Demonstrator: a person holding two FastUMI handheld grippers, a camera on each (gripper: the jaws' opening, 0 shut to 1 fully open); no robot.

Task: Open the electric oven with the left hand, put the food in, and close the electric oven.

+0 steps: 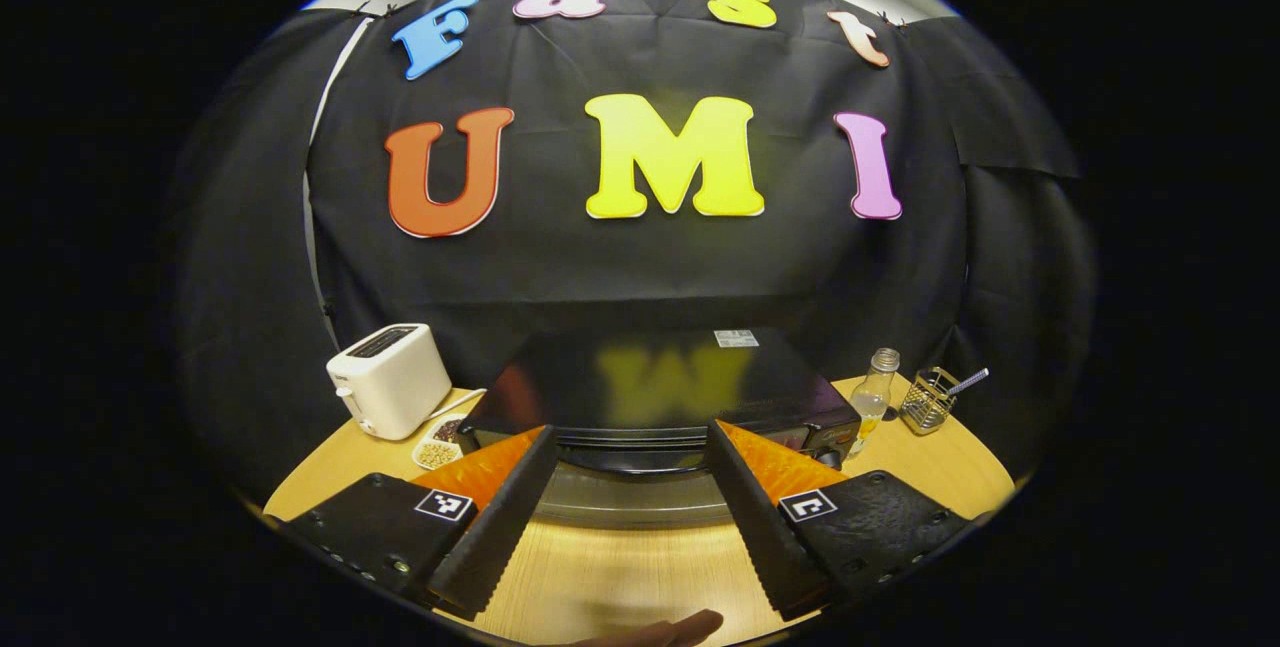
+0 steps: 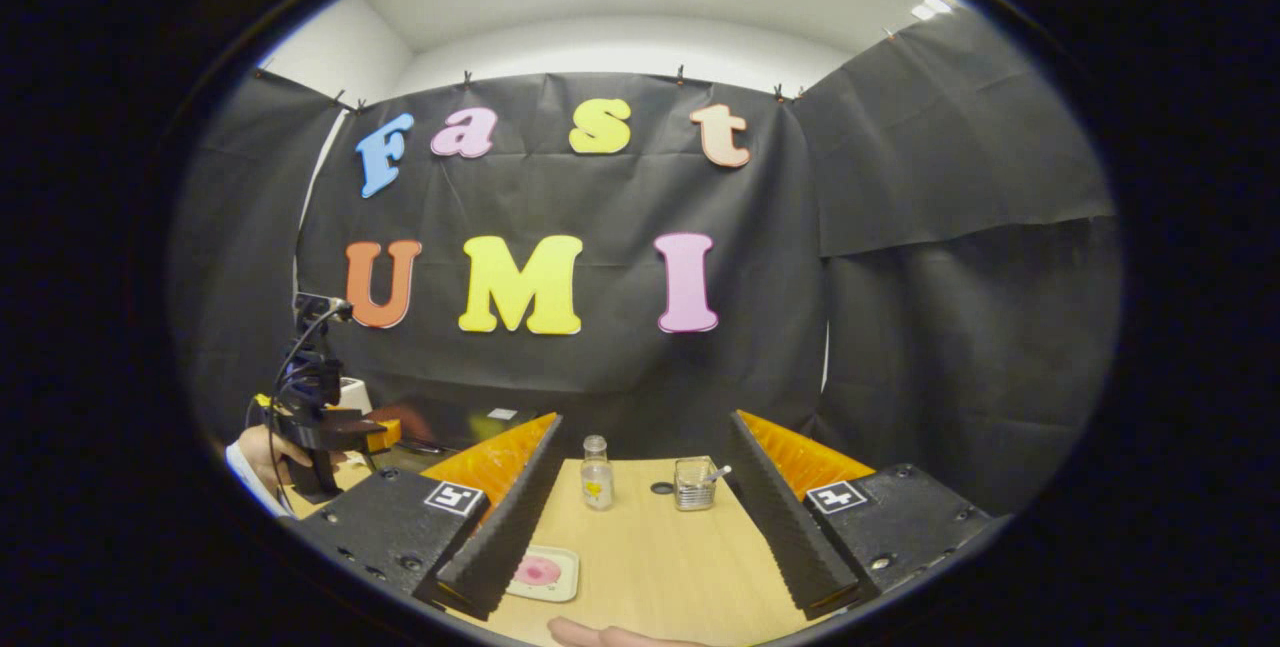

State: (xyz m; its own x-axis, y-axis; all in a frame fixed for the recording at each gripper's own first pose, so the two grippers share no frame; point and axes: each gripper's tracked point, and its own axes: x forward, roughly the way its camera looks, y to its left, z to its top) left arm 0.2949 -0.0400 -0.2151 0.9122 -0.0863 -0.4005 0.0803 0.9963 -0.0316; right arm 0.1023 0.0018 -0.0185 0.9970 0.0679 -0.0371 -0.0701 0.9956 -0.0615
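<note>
Progress nil: electric oven (image 1: 660, 392) at centre frame appears unopened, left gripper (image 1: 632, 502) fingers spread and empty before it, right gripper (image 2: 640, 507) likewise, food plate (image 2: 543, 573) lower centre on bench (image 2: 650, 547).

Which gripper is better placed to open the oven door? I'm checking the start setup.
Left. The left gripper is open and faces the oven squarely, its door between the fingers. The right gripper faces the bottle and holder.
</note>
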